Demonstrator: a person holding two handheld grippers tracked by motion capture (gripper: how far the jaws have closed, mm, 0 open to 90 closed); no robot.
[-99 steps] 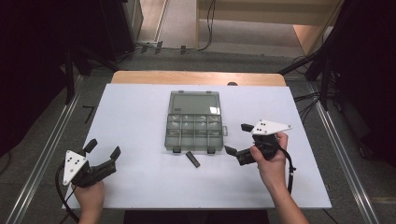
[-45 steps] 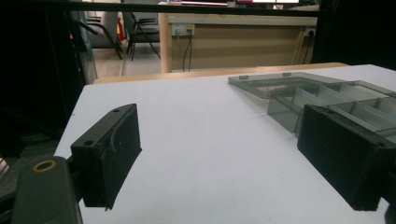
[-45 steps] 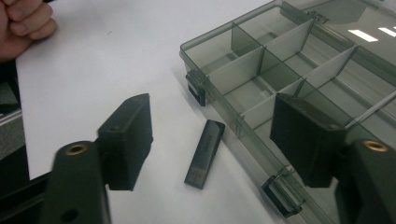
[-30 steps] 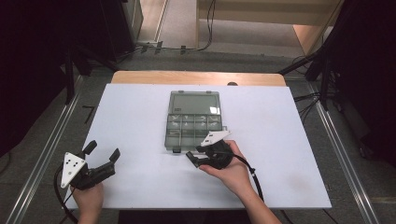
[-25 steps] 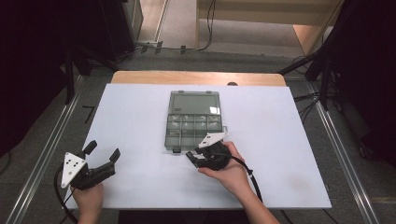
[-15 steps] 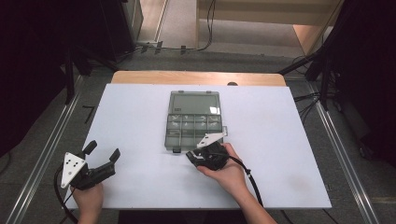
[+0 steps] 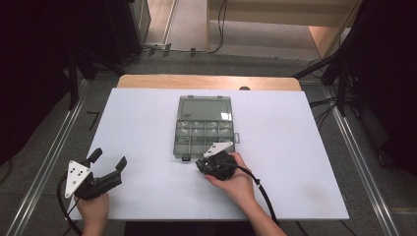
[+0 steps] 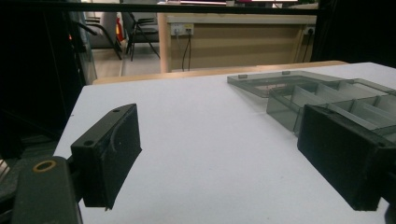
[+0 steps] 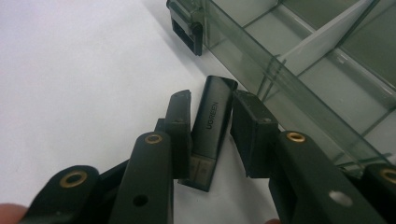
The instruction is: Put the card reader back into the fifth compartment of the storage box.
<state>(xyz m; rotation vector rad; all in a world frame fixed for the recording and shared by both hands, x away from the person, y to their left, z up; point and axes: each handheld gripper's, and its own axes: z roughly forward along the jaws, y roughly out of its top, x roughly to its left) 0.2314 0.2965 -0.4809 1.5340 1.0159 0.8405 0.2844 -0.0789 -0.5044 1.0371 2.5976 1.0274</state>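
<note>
The right gripper [image 9: 210, 135] has been closing; its fingers now clamp the black USB stick [image 9: 211, 126] beside the organizer box [image 7: 204, 129]. The left gripper [image 7: 105, 167] fingers stand apart.

- The word "UGREEN" stands in pale letters on the long side of the small black stick [image 9: 208, 135].
- The letters run along the stick from its near end toward its far end.
- No other words or numbers can be read.
</note>
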